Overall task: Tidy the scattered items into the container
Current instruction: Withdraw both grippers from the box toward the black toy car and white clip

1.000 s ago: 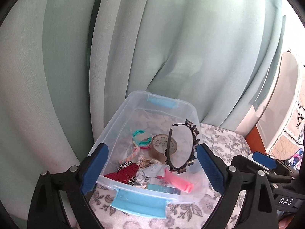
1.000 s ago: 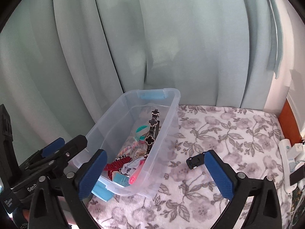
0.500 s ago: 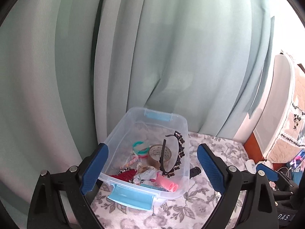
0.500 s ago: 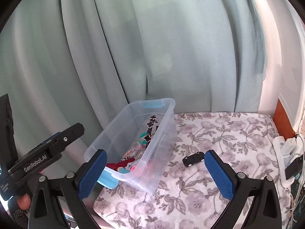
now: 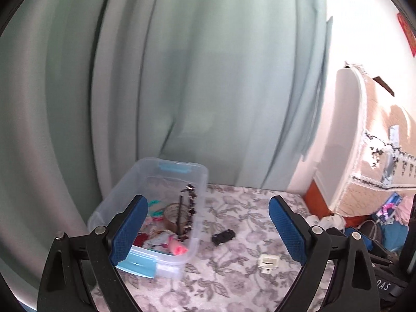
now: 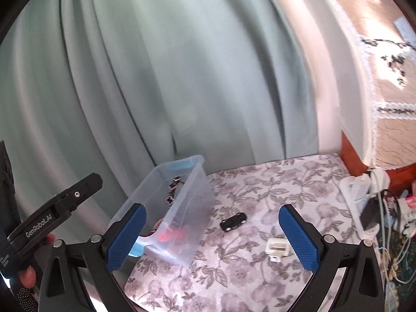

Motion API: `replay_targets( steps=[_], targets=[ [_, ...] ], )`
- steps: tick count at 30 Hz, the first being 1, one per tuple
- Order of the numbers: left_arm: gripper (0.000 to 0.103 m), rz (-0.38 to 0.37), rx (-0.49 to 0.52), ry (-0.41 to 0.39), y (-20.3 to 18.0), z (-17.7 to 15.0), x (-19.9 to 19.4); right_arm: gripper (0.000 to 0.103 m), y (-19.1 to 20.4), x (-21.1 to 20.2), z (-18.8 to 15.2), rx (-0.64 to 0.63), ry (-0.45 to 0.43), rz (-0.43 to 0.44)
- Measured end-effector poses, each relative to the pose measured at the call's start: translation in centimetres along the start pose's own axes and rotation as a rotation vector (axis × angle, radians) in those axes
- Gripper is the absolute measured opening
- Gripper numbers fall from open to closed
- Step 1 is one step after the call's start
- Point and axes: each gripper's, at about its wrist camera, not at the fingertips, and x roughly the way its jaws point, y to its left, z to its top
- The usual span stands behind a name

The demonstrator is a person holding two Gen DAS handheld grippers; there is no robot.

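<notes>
A clear plastic container [image 5: 200,182] with blue latches stands at the left of the floral cloth [image 5: 241,202]; it also shows in the right wrist view [image 6: 197,197]. It holds a black headband [image 5: 188,213], a tape roll [image 5: 171,213], teal rings and several small items. A small black toy car [image 5: 223,236] [image 6: 233,221] and a white clip [image 5: 269,261] [image 6: 277,247] lie on the cloth right of it. My left gripper [image 5: 208,231] and right gripper [image 6: 212,236] are open, empty, held high and back.
A green curtain [image 5: 182,78] hangs behind. A white headboard [image 5: 345,135] and orange wood edge stand at the right. A power strip with cables [image 6: 364,192] lies at the cloth's right edge. The left gripper's body [image 6: 52,208] shows in the right wrist view.
Both grippers have pulled back and up from the container. The view has swung right, bringing the toy car and white clip into sight.
</notes>
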Motion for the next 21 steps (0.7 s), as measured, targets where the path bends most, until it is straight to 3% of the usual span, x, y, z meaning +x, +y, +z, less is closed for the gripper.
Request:
replay_targets(
  steps=[6, 11, 18, 21],
  targets=[
    [0.103, -0.096, 0.026, 0.043, -3.0, -1.3, 1.2, 0.103, -3.1, -1.8, -0.4, 0.055, -0.026, -0.049],
    [0.103, -0.136, 0.030, 0.109, -4.4, -2.9, 3.2, 0.103, -5.5, -2.4, -1.0, 0.088, -0.027, -0.100],
    [0.103, -0.137, 0.059, 0.202, -5.4, -5.8, 5.9, 0.103, -8.0, -0.9, -3.1, 0.120, 0.054, -0.136],
    [0.103, -0.138, 0.076, 0.239, -5.8, -7.0, 7.2, 0.103, -8.7, 0.3, -4.2, 0.139, 0.114, -0.112]
  ],
)
